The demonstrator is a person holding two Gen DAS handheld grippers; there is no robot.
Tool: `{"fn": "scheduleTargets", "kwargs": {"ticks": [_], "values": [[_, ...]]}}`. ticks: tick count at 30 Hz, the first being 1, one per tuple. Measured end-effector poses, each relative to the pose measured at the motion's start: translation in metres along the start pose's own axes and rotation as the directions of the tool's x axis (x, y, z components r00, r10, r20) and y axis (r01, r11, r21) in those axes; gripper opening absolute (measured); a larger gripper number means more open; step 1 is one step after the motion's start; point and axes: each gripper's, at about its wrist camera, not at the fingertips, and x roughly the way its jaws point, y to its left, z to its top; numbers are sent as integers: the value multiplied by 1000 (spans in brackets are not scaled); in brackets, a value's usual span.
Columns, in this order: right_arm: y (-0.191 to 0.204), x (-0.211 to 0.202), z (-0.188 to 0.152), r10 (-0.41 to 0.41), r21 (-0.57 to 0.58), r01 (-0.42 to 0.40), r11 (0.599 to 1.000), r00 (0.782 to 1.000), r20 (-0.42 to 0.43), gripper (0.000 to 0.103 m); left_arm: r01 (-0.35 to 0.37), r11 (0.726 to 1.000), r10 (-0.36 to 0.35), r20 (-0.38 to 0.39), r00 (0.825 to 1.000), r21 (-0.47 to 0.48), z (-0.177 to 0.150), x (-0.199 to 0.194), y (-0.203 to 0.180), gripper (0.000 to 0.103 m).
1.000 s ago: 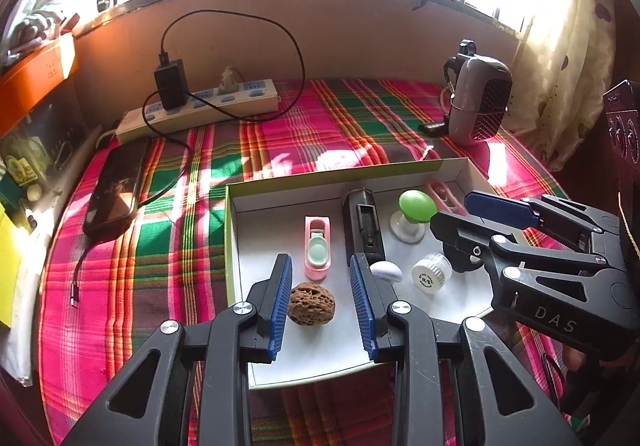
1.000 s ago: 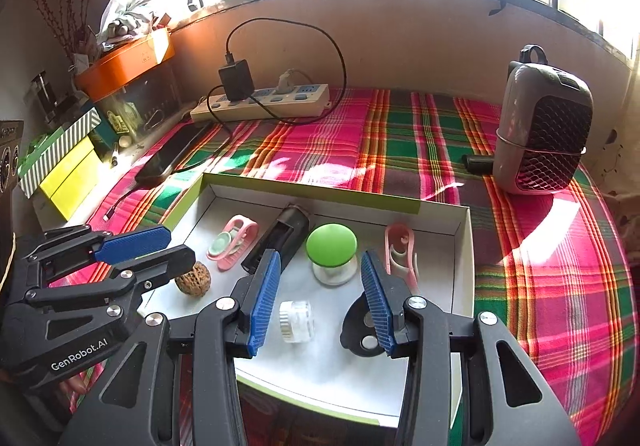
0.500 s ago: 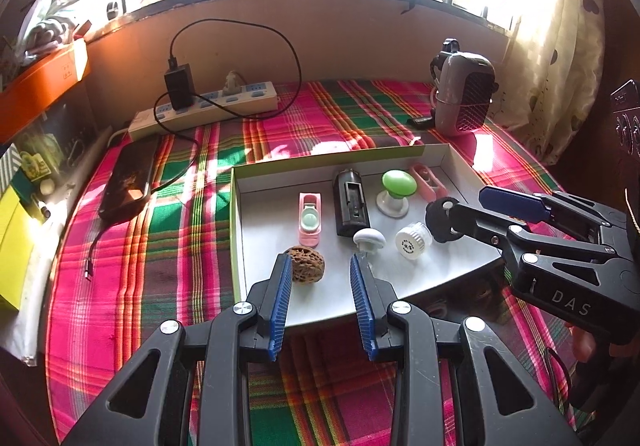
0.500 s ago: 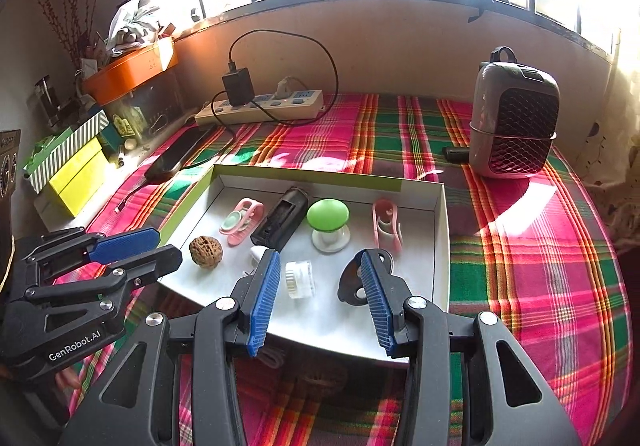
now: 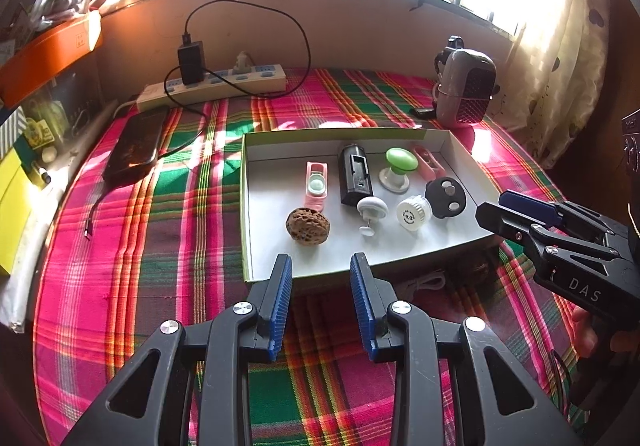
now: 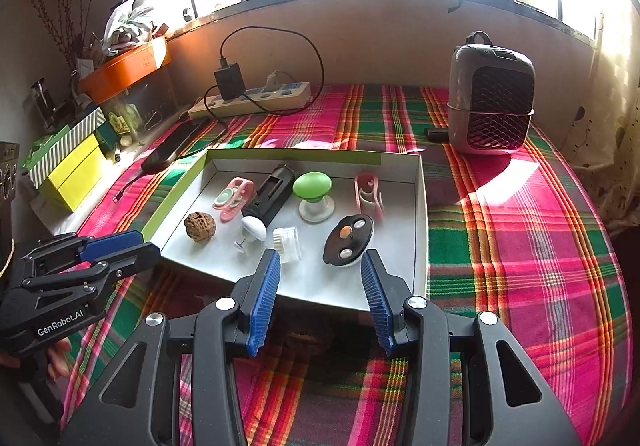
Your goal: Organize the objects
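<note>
A white tray with a green rim [image 5: 244, 206] [image 6: 420, 206] lies on the plaid cloth. It holds a walnut [image 5: 307, 226] [image 6: 200, 227], a pink case [image 5: 317, 184], a black box [image 5: 354, 174] [image 6: 272, 195], a green knob [image 5: 401, 161] [image 6: 313, 187], a white mushroom-shaped cap [image 5: 372, 208], a white ribbed cap [image 5: 413, 212] [image 6: 287, 244], a black disc [image 5: 445, 197] [image 6: 348, 240] and a pink clip [image 6: 368, 193]. My left gripper [image 5: 321, 300] is open and empty, before the tray's near edge. My right gripper [image 6: 321, 298] is open and empty, near the tray's front right.
A power strip with a charger and cable [image 5: 216, 84] lies at the back. A phone [image 5: 136, 144] lies left of the tray. A grey heater [image 6: 491, 102] stands at the back right. Yellow and striped boxes [image 6: 72, 162] and an orange box line the left edge.
Both grippers have pulled back from above the tray toward the near side. Both stay open and empty. The objects in the tray have not moved.
</note>
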Motion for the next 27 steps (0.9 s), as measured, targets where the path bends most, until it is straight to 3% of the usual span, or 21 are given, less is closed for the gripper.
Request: {"fn": "scheduleTargets", "kwargs": {"ticks": [13, 27], "values": [[-20, -10, -23, -29, 53, 30, 998, 999, -15, 44, 45, 999, -46, -48, 998, -10, -14, 11, -2, 28], [-28, -17, -34, -28, 79, 30, 996, 999, -17, 44, 135, 989, -130, -87, 988, 54, -15, 28, -25, 30]]}}
